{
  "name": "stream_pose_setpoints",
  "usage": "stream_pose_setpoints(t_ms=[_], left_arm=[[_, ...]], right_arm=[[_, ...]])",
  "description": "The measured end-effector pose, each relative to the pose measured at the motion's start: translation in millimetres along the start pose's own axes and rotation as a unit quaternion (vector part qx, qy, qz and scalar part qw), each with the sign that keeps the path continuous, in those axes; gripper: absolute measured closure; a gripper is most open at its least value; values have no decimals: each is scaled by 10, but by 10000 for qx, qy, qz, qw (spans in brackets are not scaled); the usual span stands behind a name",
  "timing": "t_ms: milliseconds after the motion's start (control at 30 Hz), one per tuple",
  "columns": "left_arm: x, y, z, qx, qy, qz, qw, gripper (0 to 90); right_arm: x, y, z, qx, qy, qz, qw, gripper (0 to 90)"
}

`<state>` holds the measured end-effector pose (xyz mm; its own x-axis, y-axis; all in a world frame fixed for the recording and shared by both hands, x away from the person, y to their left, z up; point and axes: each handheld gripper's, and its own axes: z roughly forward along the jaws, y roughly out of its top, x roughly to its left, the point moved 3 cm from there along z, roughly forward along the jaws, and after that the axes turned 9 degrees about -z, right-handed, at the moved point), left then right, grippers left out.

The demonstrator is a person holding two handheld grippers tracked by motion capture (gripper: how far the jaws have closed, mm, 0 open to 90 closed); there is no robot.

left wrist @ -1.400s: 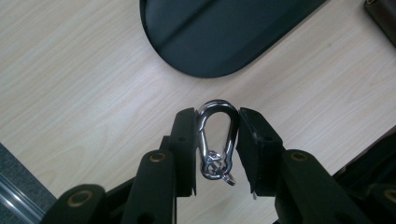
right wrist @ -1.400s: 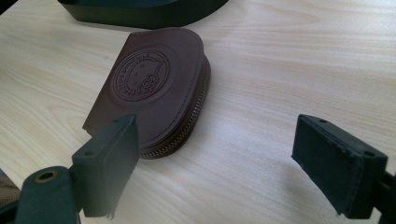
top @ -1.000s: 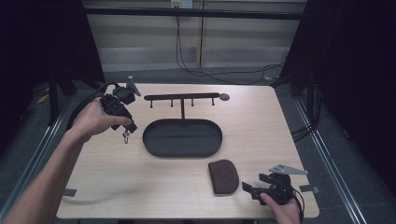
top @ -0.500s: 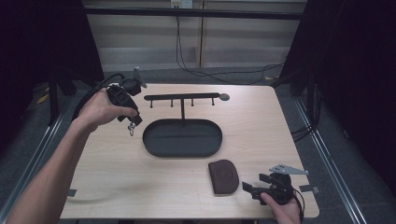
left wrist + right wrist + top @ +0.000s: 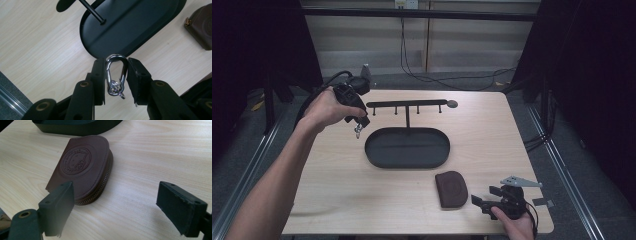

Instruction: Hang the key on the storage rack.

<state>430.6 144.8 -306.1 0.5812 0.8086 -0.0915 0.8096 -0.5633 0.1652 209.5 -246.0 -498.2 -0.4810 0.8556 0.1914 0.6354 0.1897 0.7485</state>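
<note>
The left gripper (image 5: 116, 75) pinches a silver carabiner (image 5: 115, 75) between its pads, held above the wooden table (image 5: 337, 195) just off the left end of the black oval tray (image 5: 407, 147). A hook rack (image 5: 409, 104) rises from the tray's far rim, right beside the carabiner. The right gripper (image 5: 117, 207) rests spread wide near the table's front edge, a brown zip pouch (image 5: 83, 165) lying just before its left jaw.

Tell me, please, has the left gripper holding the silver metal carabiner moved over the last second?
Yes. The left gripper with the silver metal carabiner has shifted right, toward the black metal hook stand.
</note>
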Motion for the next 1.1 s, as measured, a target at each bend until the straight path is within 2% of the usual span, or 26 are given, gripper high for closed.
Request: stream_pose_setpoints(t_ms=[100,333,433,500,633,667,733,833,867,933,967,1100], left_arm=[[14,33,33,64,15,-26,10000,683],[43,130,23,-90,-18,-185,9998,683],[33,164,31,-85,4,-187,9998,684],[30,195,58,-67,-53,-191,9998,683],[72,276,134,-59,6,-290,9996,684],[73,289,148,-47,-64,-337,9994,684],[84,313,158,-61,-101,-323,9994,683],[93,330,183,-12,-36,-322,9995,684],[88,335,198,-25,-93,-331,9994,684],[82,345,204,-25,-30,-357,9994,684],[79,353,213,-27,-108,-346,9993,684],[73,371,239,-16,-26,-375,9993,684]], right_arm=[[3,0,-2,2,9,-10,10000,144],[2,0,-2,-13,16,0,10000,144],[3,0,0,-5,22,-5,10000,144],[4,-1,-1,-9,27,2,10000,144],[9,-1,-4,-10,40,15,10000,144],[11,-2,-6,-7,36,14,10000,144],[7,-2,-5,-10,50,7,10000,144],[6,-2,1,6,57,16,10000,144],[6,-1,1,-1,64,7,10000,144],[9,-2,0,-3,60,7,10000,144],[9,-2,-1,-6,57,4,10000,144],[11,-2,-2,-8,54,3,10000,144]])
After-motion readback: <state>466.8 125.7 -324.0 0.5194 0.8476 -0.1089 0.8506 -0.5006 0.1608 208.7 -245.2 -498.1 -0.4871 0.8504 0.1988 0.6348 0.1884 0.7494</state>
